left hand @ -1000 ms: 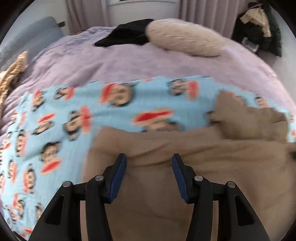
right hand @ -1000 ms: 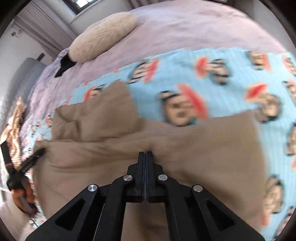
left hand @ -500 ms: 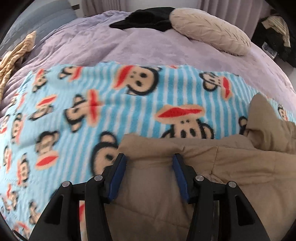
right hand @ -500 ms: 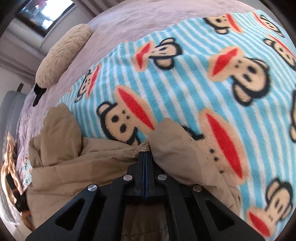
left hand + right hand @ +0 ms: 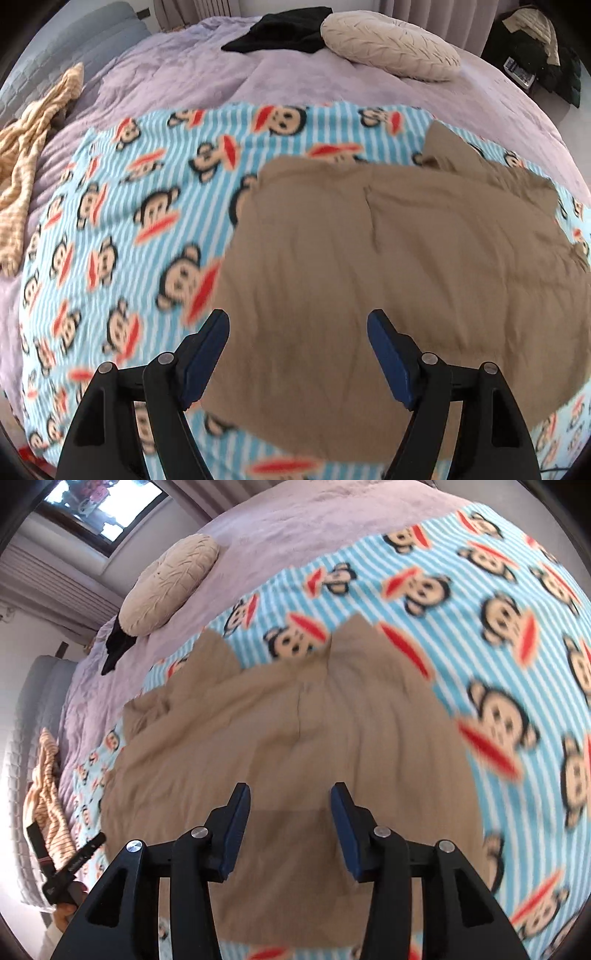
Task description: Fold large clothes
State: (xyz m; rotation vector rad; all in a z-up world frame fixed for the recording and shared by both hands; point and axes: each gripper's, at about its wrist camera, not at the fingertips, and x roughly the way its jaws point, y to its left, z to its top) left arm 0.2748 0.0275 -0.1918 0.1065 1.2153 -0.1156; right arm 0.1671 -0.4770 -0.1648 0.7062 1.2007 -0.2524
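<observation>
A tan garment [image 5: 369, 266] lies folded flat on a blue striped monkey-print blanket [image 5: 122, 229] on the bed. It also shows in the right wrist view [image 5: 295, 738], with the blanket [image 5: 517, 635] around it. My left gripper [image 5: 297, 332] is open and empty, held above the garment's near left part. My right gripper [image 5: 290, 805] is open and empty above the garment's near edge. The left gripper's black body [image 5: 70, 871] shows at the lower left of the right wrist view.
A lilac bedspread [image 5: 221, 81] covers the bed. A beige pillow [image 5: 391, 44] and a black garment [image 5: 280, 31] lie at the far side. A yellow striped cloth [image 5: 26, 147] lies at the left edge. Dark clothes [image 5: 539, 48] are piled beyond the bed, far right.
My right gripper was shut on the garment's edge and has let go and opened. Both grippers have pulled back and up. The left jaws have opened wider. The garment now lies flat.
</observation>
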